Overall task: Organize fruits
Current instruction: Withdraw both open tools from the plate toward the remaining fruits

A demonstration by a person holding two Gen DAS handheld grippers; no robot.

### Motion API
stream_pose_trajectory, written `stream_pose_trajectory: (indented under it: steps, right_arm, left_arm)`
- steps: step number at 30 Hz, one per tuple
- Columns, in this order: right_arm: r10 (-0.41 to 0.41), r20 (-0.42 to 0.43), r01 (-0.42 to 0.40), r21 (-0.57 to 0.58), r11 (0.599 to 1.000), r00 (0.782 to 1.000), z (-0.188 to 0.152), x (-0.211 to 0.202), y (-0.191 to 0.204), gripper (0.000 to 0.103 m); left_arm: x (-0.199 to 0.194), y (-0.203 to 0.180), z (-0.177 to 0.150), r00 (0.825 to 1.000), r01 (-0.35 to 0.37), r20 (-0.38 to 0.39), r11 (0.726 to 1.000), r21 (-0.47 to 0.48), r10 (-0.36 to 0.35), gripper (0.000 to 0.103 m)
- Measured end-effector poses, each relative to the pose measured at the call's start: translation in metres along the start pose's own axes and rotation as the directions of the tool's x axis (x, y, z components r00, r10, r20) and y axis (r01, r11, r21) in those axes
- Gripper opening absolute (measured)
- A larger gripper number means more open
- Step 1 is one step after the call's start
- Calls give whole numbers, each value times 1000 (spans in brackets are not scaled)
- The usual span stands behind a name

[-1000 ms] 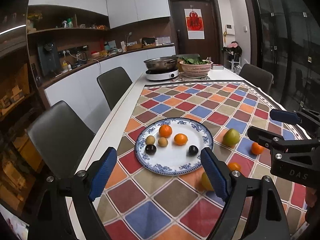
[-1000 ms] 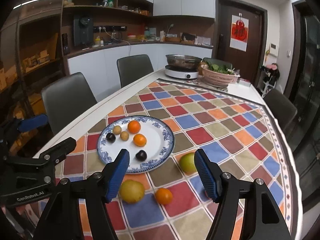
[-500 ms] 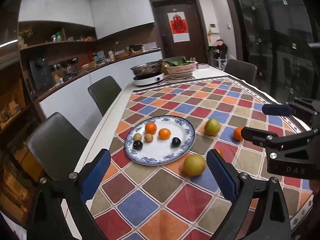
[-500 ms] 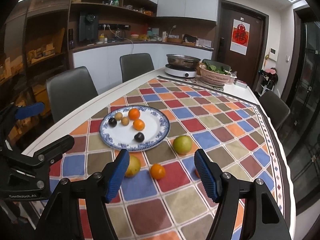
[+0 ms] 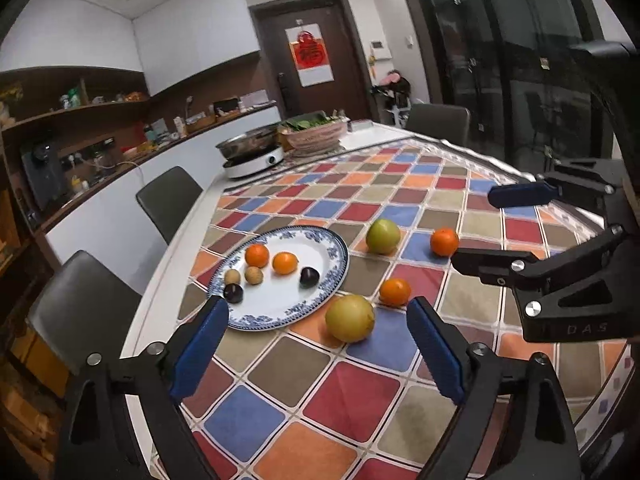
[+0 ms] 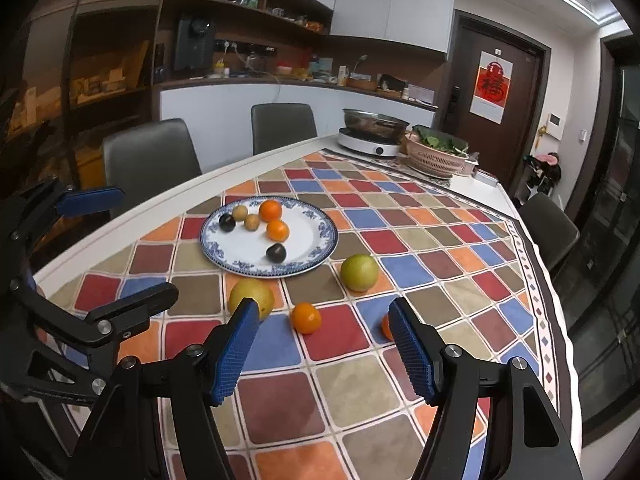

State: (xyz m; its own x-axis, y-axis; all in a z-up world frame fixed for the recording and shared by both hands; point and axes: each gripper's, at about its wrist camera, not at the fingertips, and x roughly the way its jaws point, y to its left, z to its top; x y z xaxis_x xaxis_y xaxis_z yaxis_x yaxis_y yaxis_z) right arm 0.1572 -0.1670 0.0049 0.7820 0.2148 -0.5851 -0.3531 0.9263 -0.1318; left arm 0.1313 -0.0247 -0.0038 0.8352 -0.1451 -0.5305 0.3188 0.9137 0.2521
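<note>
Both our claws hang wide apart and empty above the checkered tabletop (image 6: 352,360): the left claw (image 5: 316,344) frames the large yellow-green round fruit (image 5: 349,317), the right claw (image 6: 320,348) frames a small orange mandarin (image 6: 306,318). The round white plate with blue floral rim (image 6: 320,256) carries two mandarins, two brown and two dark small fruits. Loose beside it lie the yellow fruit just off the rim, a green apple-like fruit (image 6: 359,273) and another mandarin (image 5: 444,241). We judge the next grasp best taken low, pads level across the fruit's widest girth, closing gently so it cannot roll. These fruits are near-spherical, with no clear long axis or heading.
</note>
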Motion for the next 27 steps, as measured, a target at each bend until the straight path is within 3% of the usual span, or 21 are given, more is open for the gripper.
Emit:
stream_pose_trajectory:
  steps: [16, 27]
  right_arm:
    - [86, -141, -97, -73, 993, 986, -17, 75, -2, 67]
    - [141, -227, -157, -52, 986, 964, -23, 119, -8, 61]
  left_arm:
    - [67, -15, -15, 984, 144, -124, 979, 145, -126, 77]
    - [103, -14, -21, 969, 176, -201, 975, 136, -146, 74]
